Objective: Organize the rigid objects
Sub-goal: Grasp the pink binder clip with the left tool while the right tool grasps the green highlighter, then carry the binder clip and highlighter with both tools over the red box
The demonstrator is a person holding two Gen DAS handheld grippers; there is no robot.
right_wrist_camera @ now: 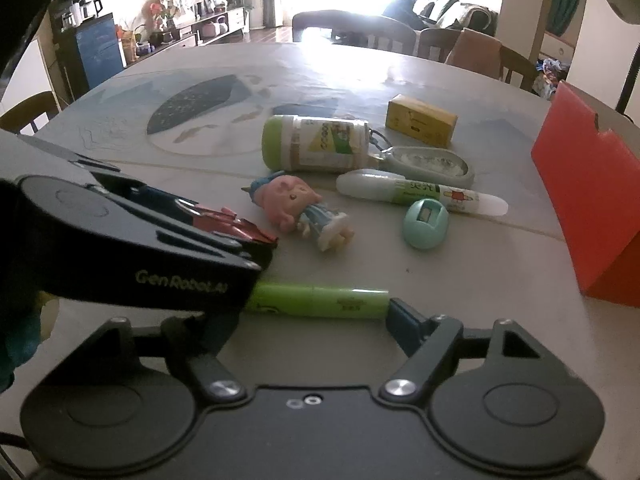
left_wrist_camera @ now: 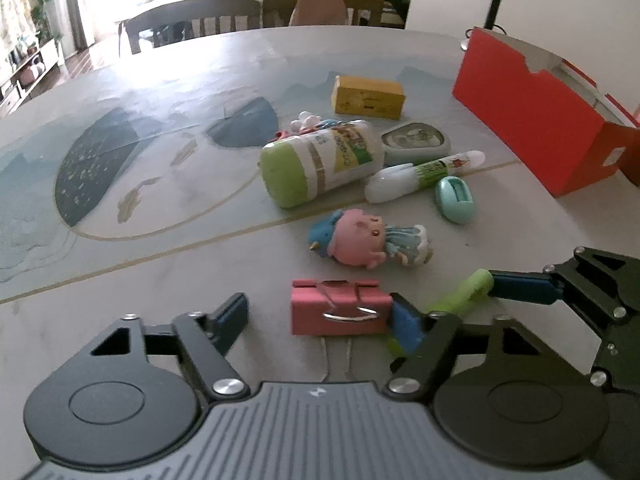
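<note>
A pink binder clip [left_wrist_camera: 340, 307] lies on the table between my left gripper's [left_wrist_camera: 320, 316] open fingers; its right finger touches the clip's end. In the right wrist view the clip [right_wrist_camera: 236, 226] shows red beside the left gripper's body. A green marker [right_wrist_camera: 320, 300] lies across the front of my right gripper [right_wrist_camera: 308, 320], which is open around it; its left finger is hidden behind the left gripper. The marker [left_wrist_camera: 460, 292] also shows in the left wrist view, with the right gripper's finger at its tip. A red open box [left_wrist_camera: 536, 120] stands at the right.
On the table lie a pink doll [left_wrist_camera: 368, 240], a green-capped bottle [left_wrist_camera: 320, 164], a white glue pen [left_wrist_camera: 424, 174], a teal oval sharpener [left_wrist_camera: 456, 199], a grey-green dish [left_wrist_camera: 416, 142] and a yellow box [left_wrist_camera: 368, 96]. Chairs stand beyond the far edge.
</note>
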